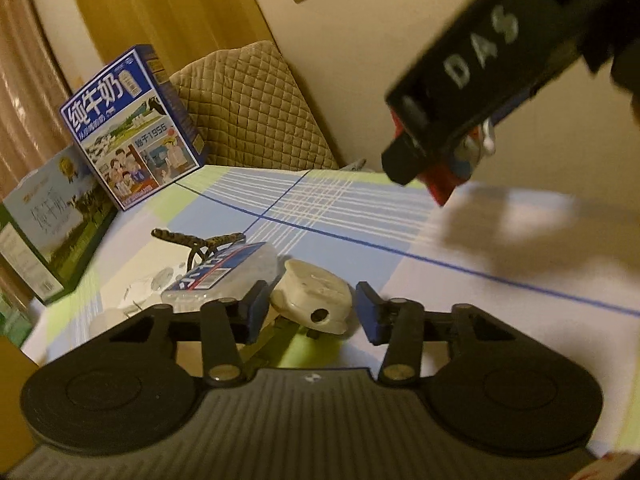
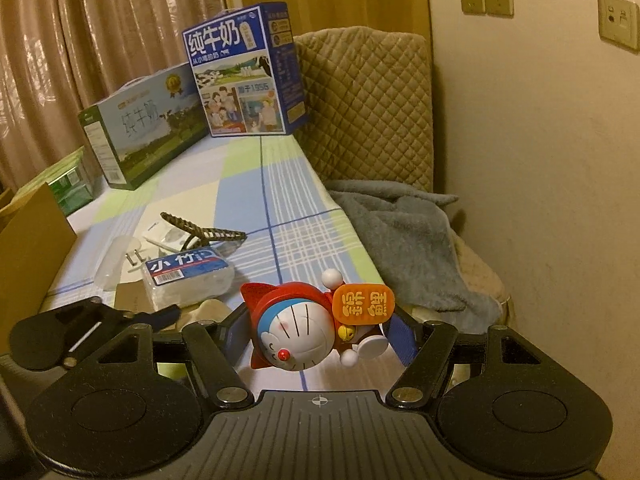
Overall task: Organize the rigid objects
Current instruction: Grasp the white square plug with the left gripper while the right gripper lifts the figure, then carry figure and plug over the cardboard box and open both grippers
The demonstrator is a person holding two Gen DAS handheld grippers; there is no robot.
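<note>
I am working over a checked cloth (image 2: 280, 200) that is covering a long table. Its right edge is running beside a quilted chair (image 2: 368, 112) with a grey blanket (image 2: 404, 232) heaped just past the drop. The far end is being closed off by a blue milk box (image 2: 244, 72) standing upright and a green milk box (image 2: 140, 128) lying beside it. A cardboard flap (image 2: 32, 248) is bounding the left side. The middle and right of the cloth, from the boxes down to the clutter, are lying bare and giving room to move.

The clutter is sitting near the left: a braided-handled item (image 2: 200, 228), a clear packet with a blue label (image 2: 188, 280), some small white pieces I cannot identify.

My right gripper (image 2: 316, 336) is pinching a cat figurine (image 2: 296, 332) in a red hood, tipped on its side, with the blue pads pressing on both flanks. It is hanging above the cloth near the right edge.

My left gripper (image 1: 312, 312) is standing partly spread around a white plug-like object (image 1: 312, 296) resting on the cloth, just beside the packet (image 1: 224, 272). The left pad (image 1: 256, 308) is lying close against it; the right pad (image 1: 368, 312) is standing apart with a gap showing. It is not gripping. No earlier view is confirming any movement.

In the left view, the right gripper (image 1: 460, 160) is hovering above the far cloth.
</note>
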